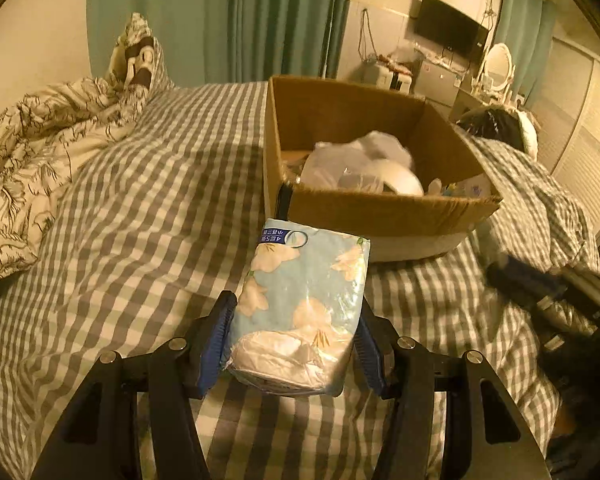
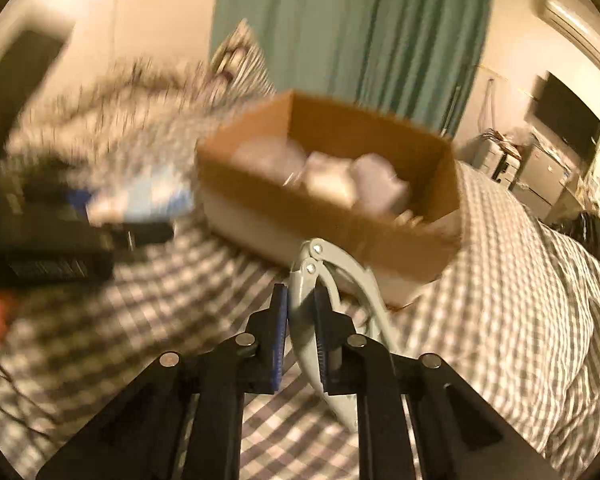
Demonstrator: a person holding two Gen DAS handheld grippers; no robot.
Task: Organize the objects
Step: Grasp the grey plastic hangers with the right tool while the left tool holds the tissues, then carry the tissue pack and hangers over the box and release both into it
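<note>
My left gripper (image 1: 294, 320) is shut on a light blue tissue pack (image 1: 300, 304) with a flower print, held above the checked bed in front of an open cardboard box (image 1: 380, 208). The box holds white plastic bags (image 1: 360, 164) and small items. My right gripper (image 2: 300, 320) is shut on a grey metal hinged tool (image 2: 332, 292), just before the same box (image 2: 340, 216). The right wrist view is blurred by motion. The left gripper with the blue pack (image 2: 140, 200) shows blurred at left there; the right gripper (image 1: 540, 292) shows blurred at the right edge of the left wrist view.
The grey checked bedsheet (image 1: 140, 220) covers the bed. A floral quilt (image 1: 40, 152) is bunched at far left. A checked pillow and a black-and-white plush (image 1: 500, 128) lie right of the box. Green curtains, a wall TV (image 1: 452, 28) and a dresser stand behind.
</note>
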